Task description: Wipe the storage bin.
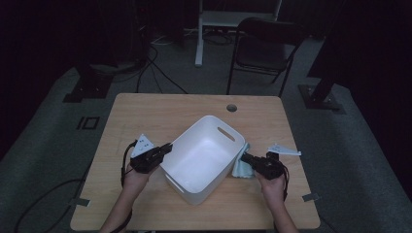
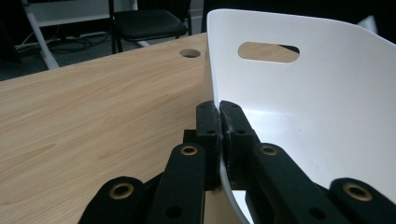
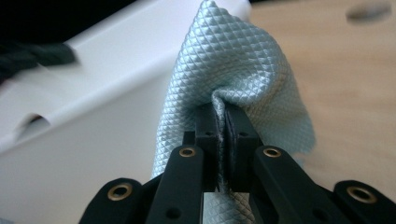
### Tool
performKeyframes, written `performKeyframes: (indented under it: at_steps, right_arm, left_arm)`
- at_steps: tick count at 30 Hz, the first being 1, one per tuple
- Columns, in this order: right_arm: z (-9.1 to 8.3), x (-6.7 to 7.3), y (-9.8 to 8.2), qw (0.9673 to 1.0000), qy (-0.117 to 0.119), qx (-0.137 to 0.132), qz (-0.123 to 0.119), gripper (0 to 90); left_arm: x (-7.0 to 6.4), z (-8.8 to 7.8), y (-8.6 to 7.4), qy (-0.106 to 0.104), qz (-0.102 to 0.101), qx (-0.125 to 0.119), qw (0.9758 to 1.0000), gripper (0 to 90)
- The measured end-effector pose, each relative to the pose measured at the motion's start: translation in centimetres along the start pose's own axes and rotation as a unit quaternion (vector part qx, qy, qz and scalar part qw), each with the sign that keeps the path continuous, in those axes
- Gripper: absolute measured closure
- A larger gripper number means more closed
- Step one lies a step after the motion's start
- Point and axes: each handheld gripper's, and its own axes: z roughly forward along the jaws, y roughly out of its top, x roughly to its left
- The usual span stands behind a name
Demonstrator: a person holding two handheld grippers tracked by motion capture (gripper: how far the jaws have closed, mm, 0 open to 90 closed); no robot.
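The right tool (image 3: 221, 114) is clamped on a bunched fold of the pale blue cloth (image 3: 233, 65), which sits just beside the white bin's (image 1: 201, 155) right wall, partly raised off the bench (image 1: 160, 109). The cloth looks light, soft and limp with a quilted weave, so it should drape and trail; a pinch at a gathered fold like this one seems the safest hold. The left tool (image 2: 219, 116) is closed on the bin's thin rim at its left wall; that plastic looks stiff, smooth and light, liable to slide if unsteadied. Both forearms come in low, with the tools pointing inward towards the bin.
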Motion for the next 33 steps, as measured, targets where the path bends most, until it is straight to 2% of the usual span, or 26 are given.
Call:
performKeyframes:
  at_steps: [2, 5, 8, 10, 19, 33]
  right_arm:
    - [-0.5, 0.7, 0.6, 0.9998, 0.005, -0.015, -0.012, 85.6]
    - [-0.5, 1.3, 0.8, 0.9994, -0.004, -0.018, -0.029, 85.6]
    - [-0.4, 0.9, 0.4, 0.9997, 0.003, -0.016, -0.019, 85.5]
    - [-0.1, 1.0, 0.1, 0.9997, -0.002, -0.006, -0.024, 85.5]
    - [0.5, 0.6, -0.7, 0.9998, -0.005, 0.01, -0.018, 85.5]
    - [2.0, -0.9, -2.4, 0.9988, -0.014, 0.047, 0.005, 85.3]
  left_arm:
    - [0.0, 0.0, 0.0, -0.001, 0.001, 0.0, 1.0, 87.8]
    - [0.0, 0.0, 0.0, -0.002, 0.001, 0.0, 1.0, 87.8]
    - [0.0, 0.0, 0.0, -0.002, 0.0, 0.0, 1.0, 87.8]
    - [0.0, 0.0, 0.0, -0.003, 0.0, 0.0, 1.0, 87.8]
    - [0.0, 0.0, 0.0, -0.004, 0.0, 0.0, 1.0, 87.7]
    - [-0.1, 0.0, 0.0, -0.003, 0.001, -0.001, 1.0, 87.6]
